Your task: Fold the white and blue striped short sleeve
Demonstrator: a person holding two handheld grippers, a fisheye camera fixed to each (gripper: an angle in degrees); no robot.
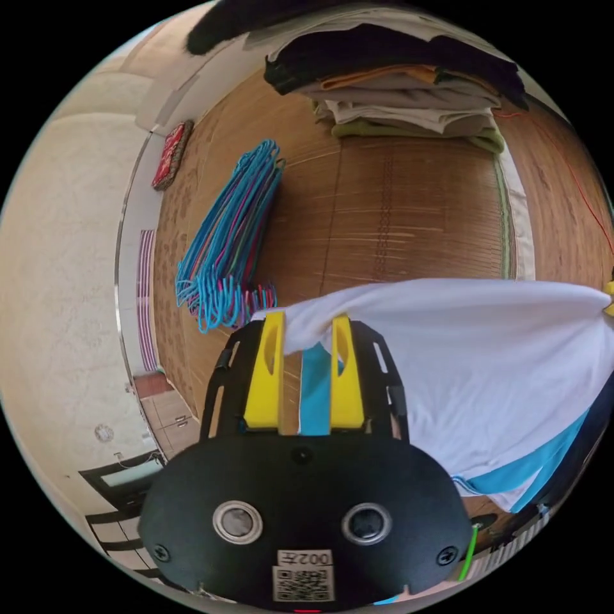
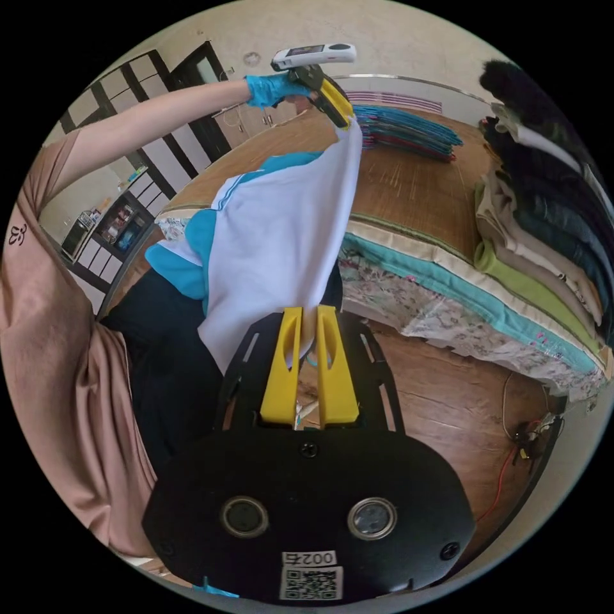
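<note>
in the left gripper view, the left tool (image 1: 308, 332) has its two yellow jaws clenched on an edge of the white and blue shirt (image 1: 473, 377). the shirt hangs stretched in the air above the woven mat (image 1: 396, 217), running off to the right edge, where a bit of yellow of the right tool (image 1: 609, 300) grips its other end. a bundle of blue and pink hangers (image 1: 227, 243) lies on the mat, and a stack of folded clothes (image 1: 403, 89) sits further off.

in the right gripper view, the right tool (image 2: 309, 326) pinches the shirt's (image 2: 281, 249) lower edge between both jaws. the left tool (image 2: 336, 105), held in a blue-gloved hand (image 2: 272, 88), grips the upper end, so the shirt hangs taut between them. the hangers (image 2: 409, 131) and the stack of folded clothes (image 2: 543, 217) rest on the mat (image 2: 409, 192).
</note>
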